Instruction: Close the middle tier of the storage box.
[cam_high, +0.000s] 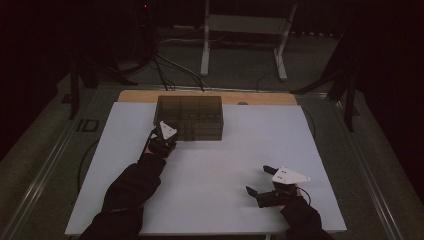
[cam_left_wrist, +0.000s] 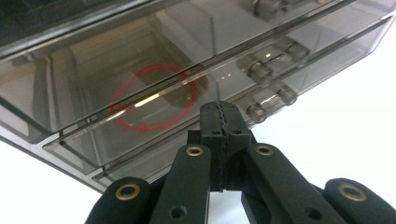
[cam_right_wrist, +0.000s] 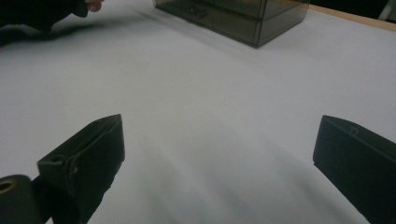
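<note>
We are working at the smoky clear drawer box (cam_high: 190, 117), which is sitting at the far middle of the white table (cam_high: 215, 200). Our left gripper (cam_left_wrist: 218, 114) is pressing its tips, closed together with nothing between them, against the front of a lower drawer (cam_left_wrist: 154, 126), just beside one of the small knobs (cam_left_wrist: 256, 112); a red ring (cam_left_wrist: 154, 98) is showing through the plastic inside. To do this well, we judge we should be keeping the tips low and square to the drawer front, pushing or hooking gently so the light box is not sliding. Our left forearm is reaching forward, the gripper angling slightly down. Our right gripper (cam_high: 263, 182) is resting near the table's front right, well apart from the box, its jaws standing wide apart and empty.
</note>
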